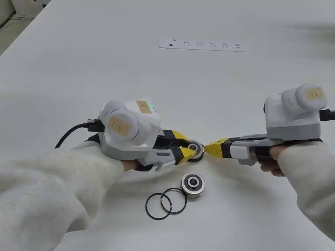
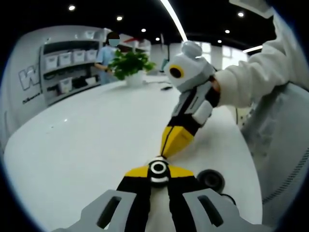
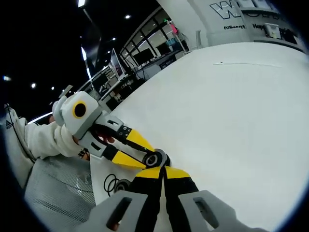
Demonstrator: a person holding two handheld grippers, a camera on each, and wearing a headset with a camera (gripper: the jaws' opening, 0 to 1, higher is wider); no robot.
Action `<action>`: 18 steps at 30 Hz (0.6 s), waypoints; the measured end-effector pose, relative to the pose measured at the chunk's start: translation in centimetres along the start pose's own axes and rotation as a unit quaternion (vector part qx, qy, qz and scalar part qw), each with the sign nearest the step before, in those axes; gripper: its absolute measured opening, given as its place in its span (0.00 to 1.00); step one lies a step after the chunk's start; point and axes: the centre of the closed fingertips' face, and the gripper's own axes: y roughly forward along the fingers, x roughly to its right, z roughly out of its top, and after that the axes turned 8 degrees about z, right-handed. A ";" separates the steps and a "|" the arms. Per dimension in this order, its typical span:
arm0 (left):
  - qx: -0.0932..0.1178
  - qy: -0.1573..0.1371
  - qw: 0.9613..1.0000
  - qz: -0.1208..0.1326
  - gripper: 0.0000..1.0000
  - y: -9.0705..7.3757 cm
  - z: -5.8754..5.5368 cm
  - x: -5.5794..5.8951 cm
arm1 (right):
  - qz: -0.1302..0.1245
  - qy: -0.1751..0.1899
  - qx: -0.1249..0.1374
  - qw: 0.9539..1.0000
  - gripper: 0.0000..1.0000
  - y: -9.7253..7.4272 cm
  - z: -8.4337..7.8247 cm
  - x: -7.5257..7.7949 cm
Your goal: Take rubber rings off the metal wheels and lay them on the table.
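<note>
A small metal wheel (image 1: pixel 196 150) with a dark rubber ring on it is held just above the table, and my left gripper (image 1: pixel 189 149) is shut on it. In the left gripper view the wheel (image 2: pixel 158 167) sits between the yellow jaw tips. My right gripper (image 1: pixel 208 149) is shut, its tip against the wheel's right edge; whether it pinches the ring I cannot tell. In the right gripper view the wheel (image 3: pixel 155 158) lies just beyond my right gripper (image 3: pixel 163 170). A second wheel (image 1: pixel 193 184) stands on the table beside two loose black rings (image 1: pixel 166 203).
A white power strip (image 1: pixel 204 45) lies far back on the white table (image 1: pixel 78 78). A black cable (image 1: pixel 70 134) trails left from the left gripper. A person stands by shelves and a green plant (image 2: pixel 130 63) in the background.
</note>
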 end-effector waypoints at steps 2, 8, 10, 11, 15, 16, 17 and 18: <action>0.000 0.000 1.000 0.000 0.14 0.0 0.0 0.0 | 0.000 -0.001 0.000 1.000 0.00 0.1 0.1 -0.1; 0.002 0.000 1.000 0.001 0.13 0.0 0.0 0.0 | -0.004 -0.011 -0.005 1.000 0.00 0.2 0.2 -0.4; 0.002 -0.001 1.000 0.002 0.13 0.0 0.0 0.0 | -0.004 -0.015 -0.006 1.000 0.00 0.2 0.2 -0.5; 0.003 -0.001 1.000 0.002 0.13 0.0 0.0 0.0 | -0.005 -0.016 -0.007 1.000 0.00 0.2 0.2 -0.5; 0.003 0.004 1.000 0.003 0.13 0.0 0.0 0.0 | -0.006 -0.024 -0.010 1.000 0.00 0.3 0.2 -0.6; 0.003 0.006 1.000 0.003 0.13 0.0 0.0 0.0 | -0.006 -0.025 -0.010 1.000 0.00 0.3 0.2 -0.7; 0.003 0.006 1.000 0.004 0.13 0.0 0.0 0.0 | -0.006 -0.026 -0.011 1.000 0.00 0.3 0.2 -0.7; 0.002 0.006 1.000 0.004 0.13 0.0 0.0 0.0 | -0.007 -0.026 -0.011 1.000 0.00 0.3 0.2 -0.7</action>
